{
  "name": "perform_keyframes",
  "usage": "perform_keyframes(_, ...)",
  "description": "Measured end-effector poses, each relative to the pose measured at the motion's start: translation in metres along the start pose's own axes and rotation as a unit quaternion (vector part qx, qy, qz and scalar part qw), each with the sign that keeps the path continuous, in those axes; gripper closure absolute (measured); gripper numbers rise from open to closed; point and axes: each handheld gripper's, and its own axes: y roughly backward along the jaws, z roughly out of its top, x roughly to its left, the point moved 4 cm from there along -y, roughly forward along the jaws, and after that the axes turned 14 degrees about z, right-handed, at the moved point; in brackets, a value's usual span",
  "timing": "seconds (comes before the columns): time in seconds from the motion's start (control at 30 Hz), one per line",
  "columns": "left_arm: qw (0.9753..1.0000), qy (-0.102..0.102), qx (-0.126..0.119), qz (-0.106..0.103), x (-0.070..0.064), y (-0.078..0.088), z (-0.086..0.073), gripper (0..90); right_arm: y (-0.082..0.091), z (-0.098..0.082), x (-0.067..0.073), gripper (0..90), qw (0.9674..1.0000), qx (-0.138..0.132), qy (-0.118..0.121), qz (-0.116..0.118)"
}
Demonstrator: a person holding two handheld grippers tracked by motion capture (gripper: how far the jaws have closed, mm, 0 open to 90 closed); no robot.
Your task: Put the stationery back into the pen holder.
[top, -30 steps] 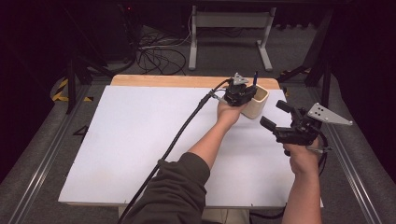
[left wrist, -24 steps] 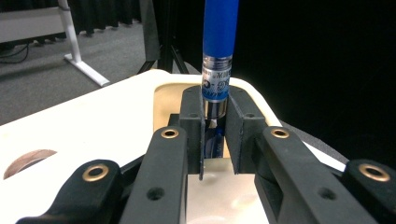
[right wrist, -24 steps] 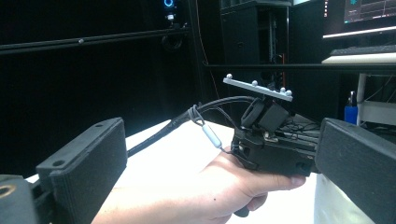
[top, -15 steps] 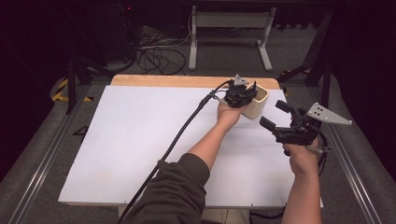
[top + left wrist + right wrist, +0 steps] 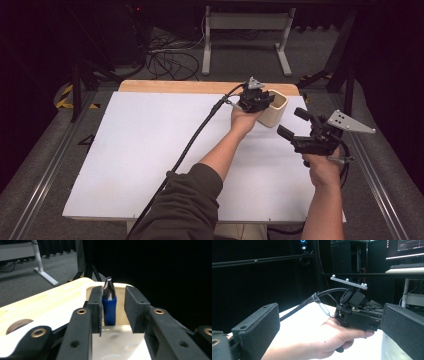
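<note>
Left gripper (image 5: 113, 312) over the cup (image 5: 273, 107), far right of the counter (image 5: 150, 150); jaws just been parting off the pen (image 5: 109, 302). We judge release under way; next, lift clear. Right gripper (image 5: 295, 125) apart, idle.

Both tools are black plastic. The left gripper (image 5: 262, 101) carries a small grey three-cornered plate with pale studs and trails a thick black cable (image 5: 192, 142) with a white plug. Its jaws have brass-ringed screw holes. The right gripper (image 5: 296, 124) bears a larger grey plate with dark holes. The left sleeve (image 5: 185, 205) looks dark olive, perhaps brown.
</note>
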Motion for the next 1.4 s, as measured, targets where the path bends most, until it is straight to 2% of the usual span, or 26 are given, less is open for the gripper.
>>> perform_keyframes(0.1, 1.0000, -0.006, 0.001, 0.000, 0.001, 0.003, 0.002, 65.3, -0.001, 0.000, 0.000, 2.9, 1.0000, 0.000, 0.000, 0.000)
perform_keyframes(0.23, 0.9999, -0.009, 0.005, 0.001, 0.002, 0.007, 0.003, 55.1, -0.001, 0.000, 0.000, 2.9, 1.0000, 0.002, 0.001, 0.000)
perform_keyframes(0.37, 0.9998, -0.019, 0.010, 0.002, 0.002, 0.010, 0.004, 50.4, -0.002, -0.001, 0.000, 2.9, 1.0000, 0.005, 0.001, -0.001)
perform_keyframes(0.6, 0.9999, -0.011, -0.003, 0.001, 0.004, 0.018, 0.012, 43.9, -0.004, -0.001, 0.000, 2.9, 1.0000, 0.007, 0.001, -0.001)
perform_keyframes(0.8, 0.9996, -0.018, -0.019, 0.005, 0.007, 0.027, 0.017, 38.1, -0.005, -0.002, 0.000, 2.9, 1.0000, 0.008, 0.001, -0.002)
perform_keyframes(0.87, 0.9996, -0.014, -0.024, 0.003, 0.008, 0.030, 0.018, 35.9, -0.005, -0.002, 0.000, 2.9, 0.9999, 0.010, 0.002, -0.001)
perform_keyframes(1.4, 0.9984, -0.034, -0.046, -0.005, 0.013, 0.064, 0.022, 24.9, -0.011, -0.004, 0.002, 2.9, 0.9998, 0.018, 0.004, -0.001)
